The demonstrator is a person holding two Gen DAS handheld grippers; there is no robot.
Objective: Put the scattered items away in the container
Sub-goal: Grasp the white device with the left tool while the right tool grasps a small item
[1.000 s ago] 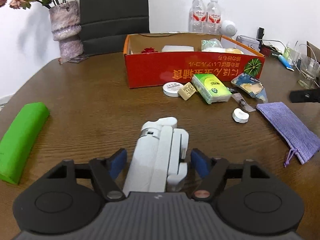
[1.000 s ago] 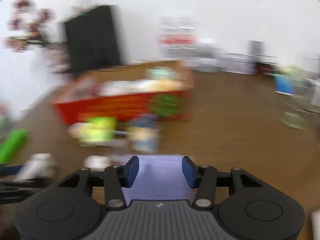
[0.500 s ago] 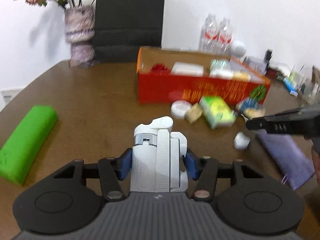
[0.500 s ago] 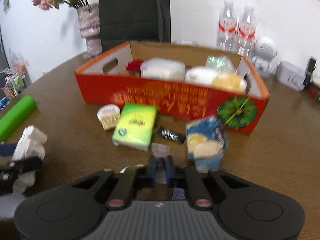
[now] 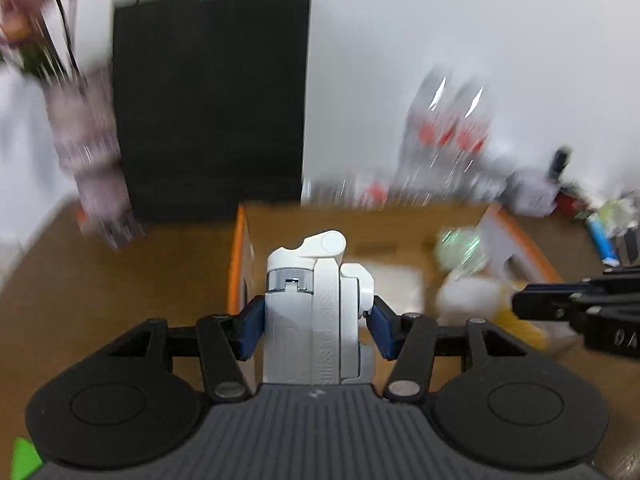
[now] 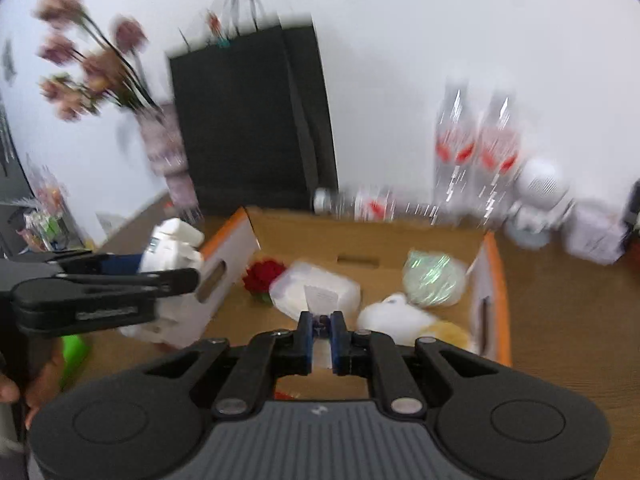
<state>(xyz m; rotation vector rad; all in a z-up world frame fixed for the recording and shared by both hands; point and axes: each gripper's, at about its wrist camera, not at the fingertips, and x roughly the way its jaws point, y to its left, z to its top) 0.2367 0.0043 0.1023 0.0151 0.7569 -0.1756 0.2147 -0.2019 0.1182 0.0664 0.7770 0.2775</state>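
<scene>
The left gripper [image 5: 316, 330] pinched one white folded gadget [image 5: 316, 312] above the box's [image 6: 494, 300] left end. The right gripper [image 6: 321, 338], jaws nearly together, pinched something small and purplish over that box, which held five blurred items. Two bottles [image 6: 476, 152] stood behind.

The box [image 6: 490, 280] sat on the counter [image 6: 560, 320] toward its far edge, bottles [image 6: 476, 152] behind its far right corner and a vase [image 6: 168, 160] behind its left end. Inside, a packet [image 6: 316, 292] lay left (middle), a bundle [image 6: 434, 278] right.
</scene>
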